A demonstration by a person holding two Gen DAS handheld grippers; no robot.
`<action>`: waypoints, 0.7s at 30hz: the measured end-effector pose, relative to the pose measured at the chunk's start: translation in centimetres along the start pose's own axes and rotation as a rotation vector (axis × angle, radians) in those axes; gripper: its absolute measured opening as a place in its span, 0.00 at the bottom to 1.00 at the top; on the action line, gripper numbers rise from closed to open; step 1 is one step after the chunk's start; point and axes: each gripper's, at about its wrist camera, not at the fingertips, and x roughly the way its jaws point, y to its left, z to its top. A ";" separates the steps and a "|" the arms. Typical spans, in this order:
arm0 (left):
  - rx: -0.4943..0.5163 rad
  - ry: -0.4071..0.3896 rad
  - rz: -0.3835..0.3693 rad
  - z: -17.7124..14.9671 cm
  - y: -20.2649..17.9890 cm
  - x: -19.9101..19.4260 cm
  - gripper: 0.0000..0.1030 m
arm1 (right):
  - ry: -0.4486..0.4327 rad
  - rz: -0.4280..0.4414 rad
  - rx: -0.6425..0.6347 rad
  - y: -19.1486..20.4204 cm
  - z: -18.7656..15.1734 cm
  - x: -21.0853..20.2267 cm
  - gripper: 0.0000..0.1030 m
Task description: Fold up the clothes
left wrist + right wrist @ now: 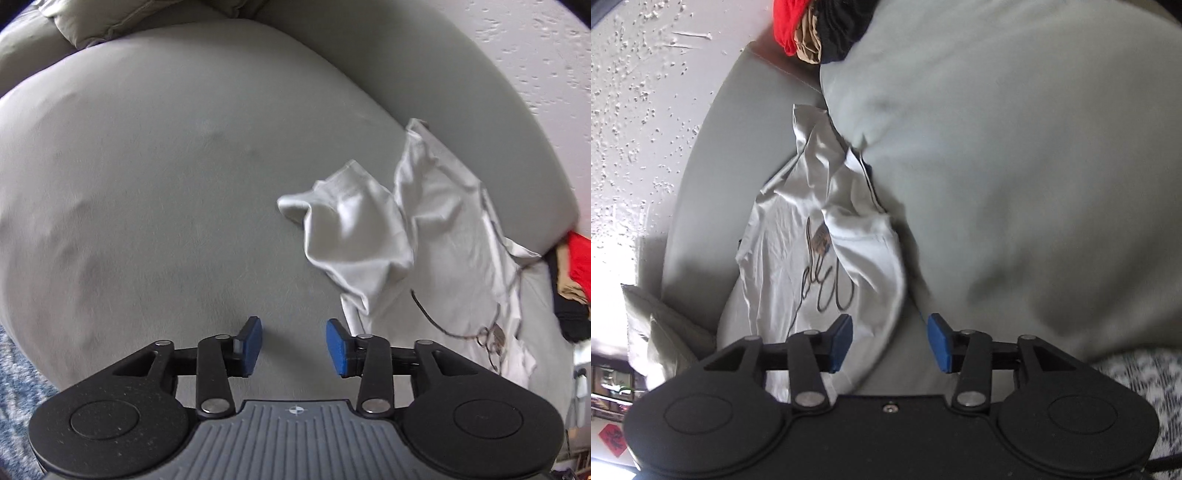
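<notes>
The grey couch (155, 177) fills both views, its broad seat cushion bare across the left half of the left wrist view. A textured white wall (635, 110) rises behind its backrest. On the seat lies the white T-shirt (436, 229), crumpled, with one part pushed up against the backrest and a black scribbled print (827, 288) showing on its front; in the left wrist view it sits to the right of the tongs, in the right wrist view it lies to the left and runs under the near left pad. A heap of other clothes (812, 26), red, tan and black, sits at the far end of the couch, well apart from the shirt. A pale pillow (665, 332) lies at the couch's other end.

The left tongs (294, 345) are spread with nothing between the pads, over bare cushion just beside the shirt's near edge. The right tongs (890, 341) are also spread and hold nothing; the shirt's hem curves past just behind the gap.

The shirt is bunched and doubled over itself, so a pinch taken here would probably gather several layers and lift a tangle instead of a clean edge. The left tongs could also close on the cushion cover alone. With the hands gripping mismatched points, the shirt would likely hang twisted and not spread flat.
</notes>
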 end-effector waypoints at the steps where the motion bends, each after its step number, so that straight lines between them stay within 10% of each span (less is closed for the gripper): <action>1: 0.036 -0.011 -0.007 -0.5 -0.5 -0.1 0.45 | 0.003 0.011 0.002 -0.6 -0.4 0.0 0.44; 6: 0.154 -0.007 -0.052 -1.6 -3.6 0.5 0.62 | -0.055 0.030 -0.056 -0.5 -1.3 0.7 0.44; 17: 0.010 0.076 -0.134 -1.5 -3.9 3.7 0.64 | -0.017 0.008 0.010 -0.7 -0.7 4.9 0.39; 21: -0.055 0.077 -0.175 -1.1 -3.3 4.0 0.68 | -0.044 0.121 0.127 -2.4 0.0 6.3 0.38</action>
